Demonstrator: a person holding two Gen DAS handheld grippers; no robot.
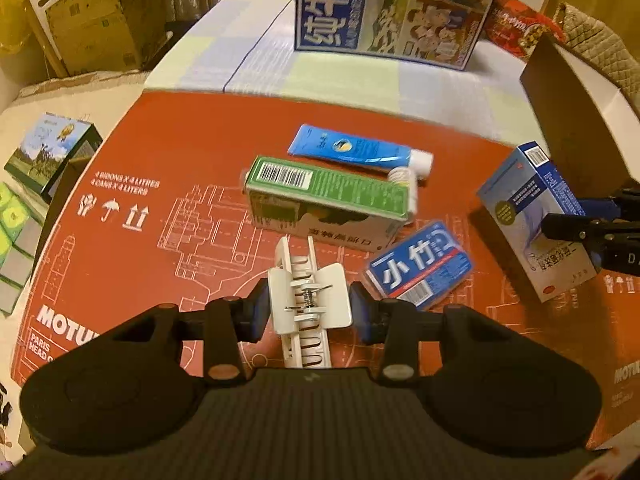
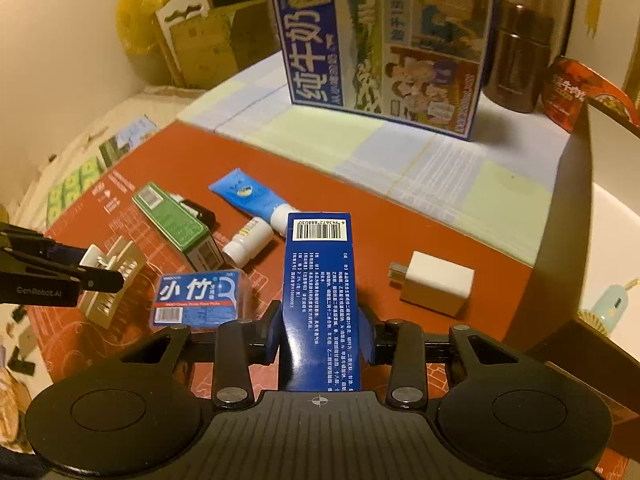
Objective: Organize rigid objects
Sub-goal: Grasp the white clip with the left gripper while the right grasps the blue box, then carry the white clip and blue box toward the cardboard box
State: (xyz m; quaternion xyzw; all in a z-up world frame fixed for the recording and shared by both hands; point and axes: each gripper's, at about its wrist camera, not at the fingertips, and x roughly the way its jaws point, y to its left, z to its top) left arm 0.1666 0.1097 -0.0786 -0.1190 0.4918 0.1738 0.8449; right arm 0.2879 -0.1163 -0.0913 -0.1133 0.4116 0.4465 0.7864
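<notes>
Nearest, the left gripper (image 1: 308,312) has its jaws closed on one white hair claw clip (image 1: 306,308), gripped across its hinge. The right gripper (image 2: 322,336) is clamped on one dark blue carton (image 2: 318,300), raised off the surface, its barcode end pointing away; the small print on it is too fine to read.

Both hang over one red flattened cardboard sheet (image 1: 168,148) printed "MOTUL", "4 BIDONS X 4 LITRES" and "4 CANS X 4 LITERS". On it lie one blue floss-pick case (image 2: 198,300) marked "小竹", one green-topped box (image 2: 176,228) with a barcode, one small white bottle (image 2: 248,244) just beside that box, one blue tube (image 2: 250,196) with a white cap, and one white plug adapter (image 2: 436,284) set apart to the right.

Farther back, one large blue milk carton box (image 2: 380,48) reading "纯牛奶" stands upright on a pale checked cloth (image 2: 400,152), with one brown flask (image 2: 518,60) behind it. "GenRobot.AI" shows on the left gripper's side.
</notes>
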